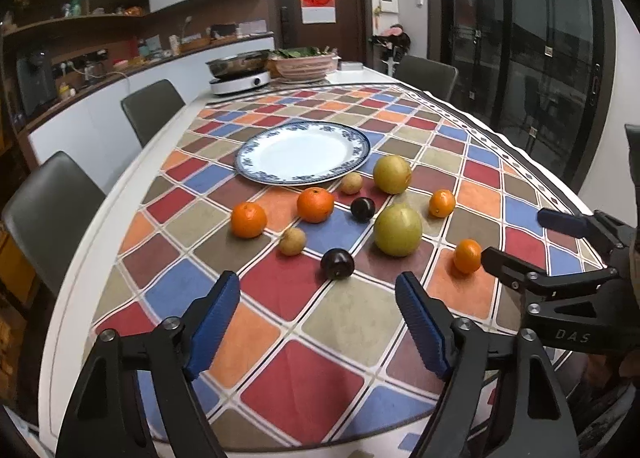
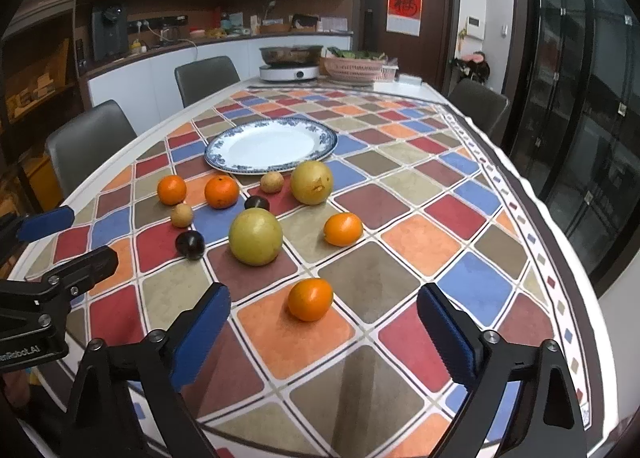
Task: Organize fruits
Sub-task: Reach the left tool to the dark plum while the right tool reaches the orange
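Fruits lie loose on the desk's checkered cloth, nearer the front edge than the plate [image 1: 302, 152]: four oranges, two green-yellow apples, two dark plums and two small tan fruits. Nothing is sorted yet; the plate holds nothing, so all ten wait. The left hand-held gripper [image 1: 318, 322] and the right hand-held gripper [image 2: 324, 332] hover spread wide, both empty, the nearest orange [image 2: 310, 299] just ahead of the right one.

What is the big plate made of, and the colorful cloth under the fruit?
The plate looks like glazed ceramic or porcelain: glossy white with a blue printed rim. The tablecloth looks like soft, matte fabric, maybe felt-like; its checkered squares show no shine.
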A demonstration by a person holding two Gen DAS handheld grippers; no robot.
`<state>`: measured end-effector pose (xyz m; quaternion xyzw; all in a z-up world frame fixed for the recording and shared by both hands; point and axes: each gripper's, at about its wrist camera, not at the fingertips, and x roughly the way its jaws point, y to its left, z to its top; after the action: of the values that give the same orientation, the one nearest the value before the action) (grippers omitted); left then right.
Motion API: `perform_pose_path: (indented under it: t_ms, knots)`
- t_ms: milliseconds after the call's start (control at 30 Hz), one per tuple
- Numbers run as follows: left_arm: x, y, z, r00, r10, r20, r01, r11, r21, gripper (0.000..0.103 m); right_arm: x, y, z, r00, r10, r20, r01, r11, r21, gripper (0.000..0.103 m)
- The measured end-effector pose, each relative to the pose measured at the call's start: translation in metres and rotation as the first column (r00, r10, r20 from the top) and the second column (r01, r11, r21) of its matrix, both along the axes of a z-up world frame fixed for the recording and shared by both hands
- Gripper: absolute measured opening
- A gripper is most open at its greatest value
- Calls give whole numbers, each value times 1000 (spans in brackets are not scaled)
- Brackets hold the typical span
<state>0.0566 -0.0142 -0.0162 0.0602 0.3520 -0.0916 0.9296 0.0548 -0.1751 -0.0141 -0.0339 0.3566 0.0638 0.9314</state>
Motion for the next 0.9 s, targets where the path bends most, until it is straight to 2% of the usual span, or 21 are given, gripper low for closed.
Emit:
perform_pose_path:
  t_ms: [167,367,733,900]
  knots:
    - [21,-4,-11,997,-39,-62,38,999,-26,67,15,0,-10,999,2,-54,-2,1000,9,84]
    - [39,-7,-25,991,-59,-121,55,998,-37,59,29,-1,-23,994,10,-112,-7,1000,28,73]
    - [64,-12,-44,980,-82,-184,77,996,-36,48,43,0,-39,983,22,-183,-15,999,45,59]
    - [70,-13,-48,977,-86,-197,80,996,-37,46,45,1,-42,980,32,-196,-23,999,46,55]
